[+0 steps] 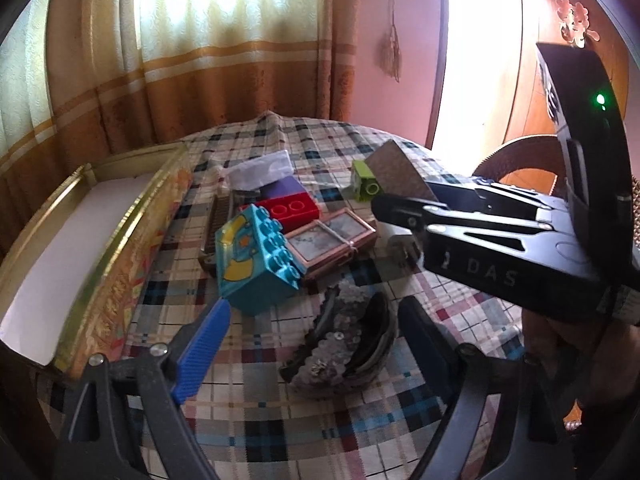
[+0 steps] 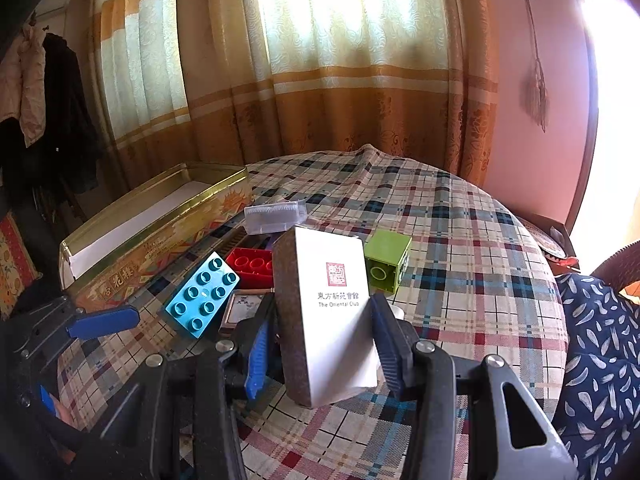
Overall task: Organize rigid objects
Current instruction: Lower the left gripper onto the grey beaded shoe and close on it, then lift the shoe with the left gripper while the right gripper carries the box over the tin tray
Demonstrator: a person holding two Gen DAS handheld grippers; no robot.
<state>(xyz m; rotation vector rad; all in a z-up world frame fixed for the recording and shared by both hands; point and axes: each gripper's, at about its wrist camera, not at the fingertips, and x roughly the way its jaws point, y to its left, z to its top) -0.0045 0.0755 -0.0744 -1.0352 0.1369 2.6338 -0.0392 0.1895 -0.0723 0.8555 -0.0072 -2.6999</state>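
Plaid cloth (image 2: pixel 460 240) covers the round table. My right gripper (image 2: pixel 320 344) has its fingers clamped on a white Oriental Club box (image 2: pixel 332 300), lifted in front of the gold tin (image 2: pixel 160 224). I'd carry it level over the tin's rim, then lower it. Only a white liner shows inside the tin. My left gripper (image 1: pixel 316 336) hangs wide open, holding nothing, above a sequinned hair clip (image 1: pixel 344 336).

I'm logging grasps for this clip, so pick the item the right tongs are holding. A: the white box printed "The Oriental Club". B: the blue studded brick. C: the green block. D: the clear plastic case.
A: in the right wrist view the right tongs are closed on the white box, with a blue pad pressed to each side, while the other three lie on the table.
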